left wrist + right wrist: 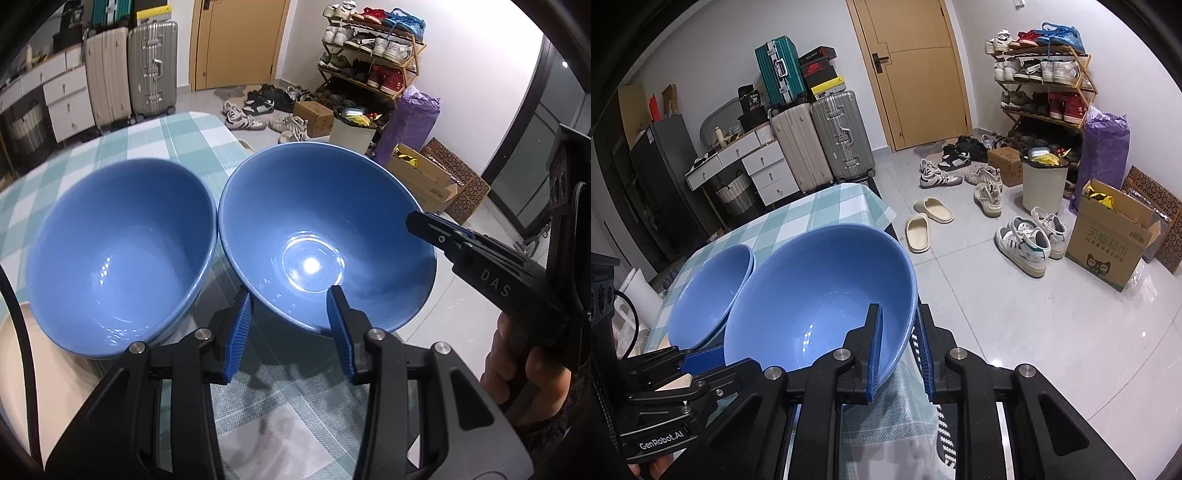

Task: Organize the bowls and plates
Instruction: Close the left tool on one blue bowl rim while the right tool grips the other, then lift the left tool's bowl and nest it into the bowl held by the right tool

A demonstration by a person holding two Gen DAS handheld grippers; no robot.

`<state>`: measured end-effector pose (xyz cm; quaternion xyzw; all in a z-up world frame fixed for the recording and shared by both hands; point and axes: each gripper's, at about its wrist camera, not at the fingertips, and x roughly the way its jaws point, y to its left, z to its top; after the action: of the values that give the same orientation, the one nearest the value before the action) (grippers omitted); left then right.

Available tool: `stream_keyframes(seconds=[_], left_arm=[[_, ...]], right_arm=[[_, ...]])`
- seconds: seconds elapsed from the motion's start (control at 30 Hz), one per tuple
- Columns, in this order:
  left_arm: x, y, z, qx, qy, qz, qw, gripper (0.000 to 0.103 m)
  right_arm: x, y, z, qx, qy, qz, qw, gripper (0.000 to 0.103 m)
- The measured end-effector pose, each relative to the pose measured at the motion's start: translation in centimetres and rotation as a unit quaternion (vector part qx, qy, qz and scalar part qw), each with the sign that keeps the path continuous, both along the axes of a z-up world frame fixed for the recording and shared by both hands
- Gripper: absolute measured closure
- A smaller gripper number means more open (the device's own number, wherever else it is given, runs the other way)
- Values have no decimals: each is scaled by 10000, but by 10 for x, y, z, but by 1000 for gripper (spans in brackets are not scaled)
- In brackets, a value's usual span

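Observation:
Two blue bowls stand side by side on the checked tablecloth (177, 140). The left bowl (122, 254) sits near the table's left side, also in the right wrist view (705, 295). The right bowl (321, 236) is tilted at the table's right edge, also in the right wrist view (820, 299). My right gripper (899, 336) straddles this bowl's right rim, one finger inside, one outside, both close on the wall; it also shows in the left wrist view (439, 229). My left gripper (290, 306) is open around that bowl's near rim, not touching.
A cream plate (44, 369) lies under the left bowl at the near left. A black cable (18, 314) runs along the left. Beyond the table's right edge is tiled floor (1015, 314) with shoes, cardboard boxes, a bin and a shoe rack (1045, 85).

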<state>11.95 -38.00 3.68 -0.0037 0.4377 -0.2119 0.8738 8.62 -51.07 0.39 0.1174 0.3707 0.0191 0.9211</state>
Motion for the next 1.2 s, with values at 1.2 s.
stream_keyframes(seconds=[1.2], left_arm=[[-56,18,86,-263,-583,-57,9979,65]], right_arm=[[-47,19,66,-136,-855,-137,9962,83]])
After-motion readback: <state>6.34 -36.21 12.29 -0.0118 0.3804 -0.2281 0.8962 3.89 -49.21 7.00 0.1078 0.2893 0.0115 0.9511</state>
